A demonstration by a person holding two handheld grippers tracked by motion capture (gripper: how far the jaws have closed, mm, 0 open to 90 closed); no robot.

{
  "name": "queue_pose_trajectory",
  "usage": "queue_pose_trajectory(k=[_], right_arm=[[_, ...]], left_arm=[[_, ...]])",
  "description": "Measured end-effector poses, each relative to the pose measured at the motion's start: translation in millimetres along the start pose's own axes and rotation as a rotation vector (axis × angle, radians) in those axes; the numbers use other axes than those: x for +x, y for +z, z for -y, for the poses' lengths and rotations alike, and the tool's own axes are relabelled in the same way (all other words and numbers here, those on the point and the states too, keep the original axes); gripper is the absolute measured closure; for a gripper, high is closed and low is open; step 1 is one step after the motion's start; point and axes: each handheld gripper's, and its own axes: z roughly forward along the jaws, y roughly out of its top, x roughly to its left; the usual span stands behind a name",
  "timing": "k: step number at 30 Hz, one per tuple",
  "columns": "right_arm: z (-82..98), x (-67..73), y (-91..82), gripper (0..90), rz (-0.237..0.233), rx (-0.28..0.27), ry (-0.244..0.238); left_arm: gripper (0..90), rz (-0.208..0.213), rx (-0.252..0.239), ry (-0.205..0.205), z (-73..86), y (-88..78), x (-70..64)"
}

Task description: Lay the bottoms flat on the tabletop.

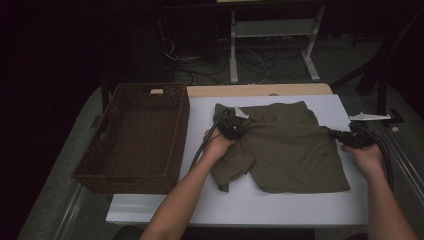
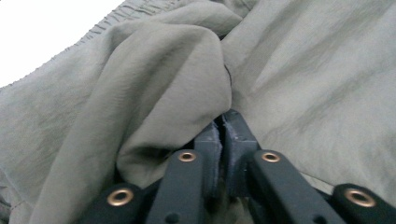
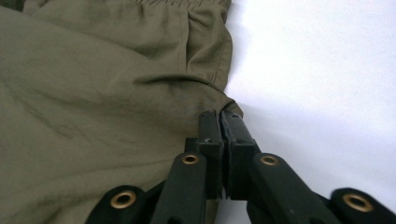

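An olive-green garment of thin woven fabric with an elastic waistband (image 1: pixel 287 150) is spread over the middle and right of the white tabletop (image 1: pixel 240 202), its left part bunched into folds. The left gripper (image 1: pixel 233 126) is set on the garment's upper left corner; in the left gripper view its black jaws are seen pressed together on a raised fold of the cloth (image 2: pixel 187 93). The right gripper (image 1: pixel 334 134) is placed at the garment's right edge, and in the right gripper view its jaws are clenched on the hem (image 3: pixel 219 100), with bare white table just beside them. A dark brown woven rectangular basket (image 1: pixel 177 125) stands at the table's left, near the left hand (image 1: pixel 216 146) but apart from the garment. Beyond the table, cables and a grey metal frame (image 1: pixel 272 45) are seen on the floor.
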Motion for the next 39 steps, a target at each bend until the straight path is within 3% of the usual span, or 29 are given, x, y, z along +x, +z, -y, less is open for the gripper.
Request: queue_pose_trajectory(k=[2,7,15,23,31,34,39], right_arm=[[-0.8,0.0,-4.2,74.0,-0.003,-0.009,0.005],[-3.7,3.6,-15.9,54.9,-0.017,-0.031,0.024],[-5.5,19.5,-24.9,42.3,-0.041,-0.018,-0.001],[1.7,39.9,-32.6,35.6,-0.069,-0.015,-0.032],[16.2,55.6,-41.0,30.0,-0.084,-0.009,-0.048],[20.0,57.7,-43.3,27.5,-0.106,-0.021,-0.043],[20.1,55.4,-43.6,27.2,-0.103,-0.044,-0.036]], left_arm=[[77.4,0.006,-0.011,-0.003,0.5,-3.0,-1.0],[61.6,0.067,-0.047,-0.050,2.2,-10.7,-4.2],[53.1,0.149,-0.113,-0.079,2.7,-29.6,-11.7],[48.0,0.227,-0.141,-0.039,0.4,-42.1,-35.5],[46.4,0.318,-0.145,0.010,-3.2,-37.2,-72.0],[46.6,0.352,-0.144,0.040,-5.8,-33.4,-86.5],[50.9,0.416,-0.138,0.088,-8.7,-25.8,-110.3]])
